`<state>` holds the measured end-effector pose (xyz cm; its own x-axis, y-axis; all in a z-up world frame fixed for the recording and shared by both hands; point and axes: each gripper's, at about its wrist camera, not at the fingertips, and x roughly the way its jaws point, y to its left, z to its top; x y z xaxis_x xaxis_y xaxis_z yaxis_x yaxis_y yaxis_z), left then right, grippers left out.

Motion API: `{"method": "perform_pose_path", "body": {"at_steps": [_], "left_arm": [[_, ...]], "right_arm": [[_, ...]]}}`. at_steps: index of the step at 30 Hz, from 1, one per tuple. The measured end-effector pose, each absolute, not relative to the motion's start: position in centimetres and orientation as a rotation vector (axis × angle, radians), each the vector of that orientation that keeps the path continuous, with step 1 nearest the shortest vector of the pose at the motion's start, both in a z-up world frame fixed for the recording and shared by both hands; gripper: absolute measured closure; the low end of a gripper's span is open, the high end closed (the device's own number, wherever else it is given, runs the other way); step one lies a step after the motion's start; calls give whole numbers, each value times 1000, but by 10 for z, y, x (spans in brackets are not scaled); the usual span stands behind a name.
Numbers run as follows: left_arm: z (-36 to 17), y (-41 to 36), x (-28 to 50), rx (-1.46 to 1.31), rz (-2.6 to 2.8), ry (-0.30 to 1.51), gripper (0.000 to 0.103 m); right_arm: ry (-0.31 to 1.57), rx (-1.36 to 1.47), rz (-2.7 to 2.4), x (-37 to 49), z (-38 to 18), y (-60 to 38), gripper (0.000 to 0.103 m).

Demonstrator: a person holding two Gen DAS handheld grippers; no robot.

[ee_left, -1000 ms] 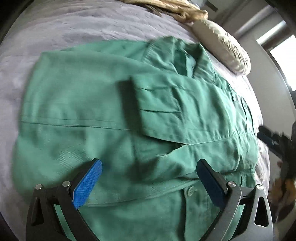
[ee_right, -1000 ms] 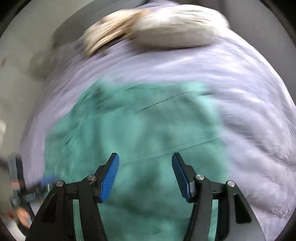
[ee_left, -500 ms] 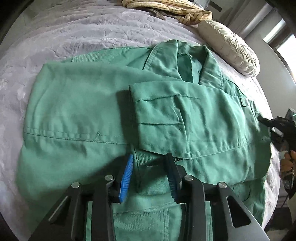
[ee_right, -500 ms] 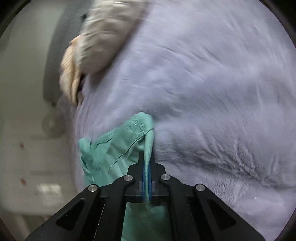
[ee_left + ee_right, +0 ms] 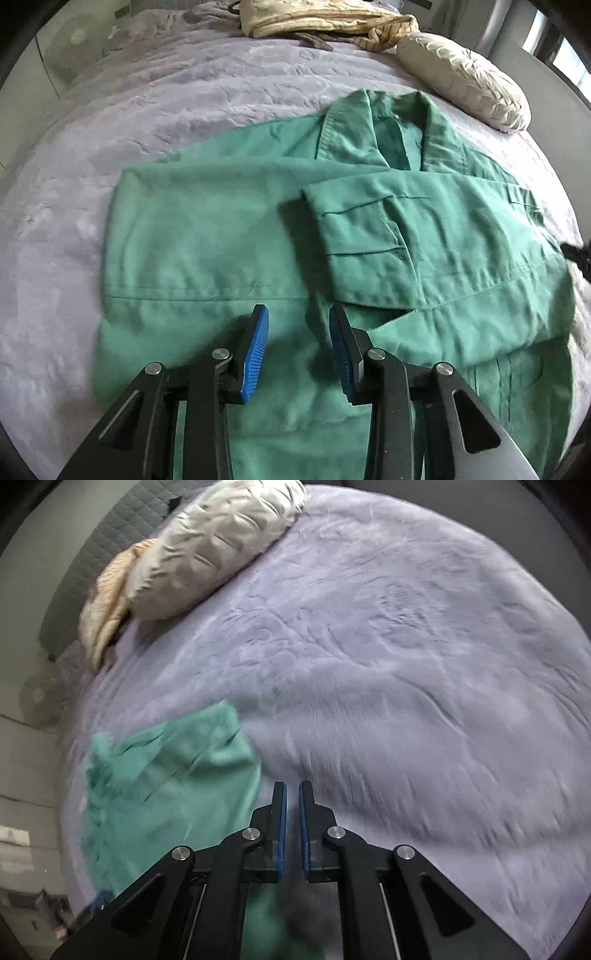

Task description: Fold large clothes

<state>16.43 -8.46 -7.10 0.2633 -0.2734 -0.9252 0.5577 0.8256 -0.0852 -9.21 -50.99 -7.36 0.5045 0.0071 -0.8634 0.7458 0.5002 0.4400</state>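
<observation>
A large green jacket [image 5: 229,229] lies on a lilac bed cover [image 5: 155,96], collar at the far side, with both sleeves folded across its front. My left gripper [image 5: 299,325] hovers over the jacket's lower middle, jaws partly open and empty. In the right wrist view the jacket's edge [image 5: 166,775] lies to the left of my right gripper [image 5: 291,794]. Its blue pads [image 5: 282,812] stand a narrow gap apart with nothing between them, above the bed cover [image 5: 406,664].
A cream pillow [image 5: 465,77] and a beige striped cloth [image 5: 325,18] lie at the head of the bed. They also show in the right wrist view, pillow [image 5: 218,542] and cloth [image 5: 107,605]. A grey quilted headboard [image 5: 92,554] stands behind.
My right gripper has let go of the jacket's edge and moved right, off it. My left gripper has drawn back a little from the jacket, its jaws slightly wider.
</observation>
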Motion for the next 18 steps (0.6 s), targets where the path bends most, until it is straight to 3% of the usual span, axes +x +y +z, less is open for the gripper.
{"method": "perform_pose_path", "body": {"at_steps": [1,3,4,7,9,11,18], "left_arm": [[-66,-82,163,274,-578,1177,66],[-57,-81,159,271,-599,1160,66],[-55,-80,156,271,-612,1153,66],[-50,-92,150,293,-646,1125,66],[-58,-102,149,315,-644,1132,66],[-71,-108,149,335,-632,1147,66],[-85,-110,152,363,-599,1146,65]], "right_arm": [[949,958,-511,-102,-66,-502,89],[966,967,-478,-119,-58,-484,69],[969,963,-469,-126,-55,-478,53],[989,949,-450,-138,-55,-461,48],[1000,995,-426,-143,-66,-458,51],[1013,1100,-387,-145,-85,-458,97],[1031,1090,-469,-164,-103,-454,97]]}}
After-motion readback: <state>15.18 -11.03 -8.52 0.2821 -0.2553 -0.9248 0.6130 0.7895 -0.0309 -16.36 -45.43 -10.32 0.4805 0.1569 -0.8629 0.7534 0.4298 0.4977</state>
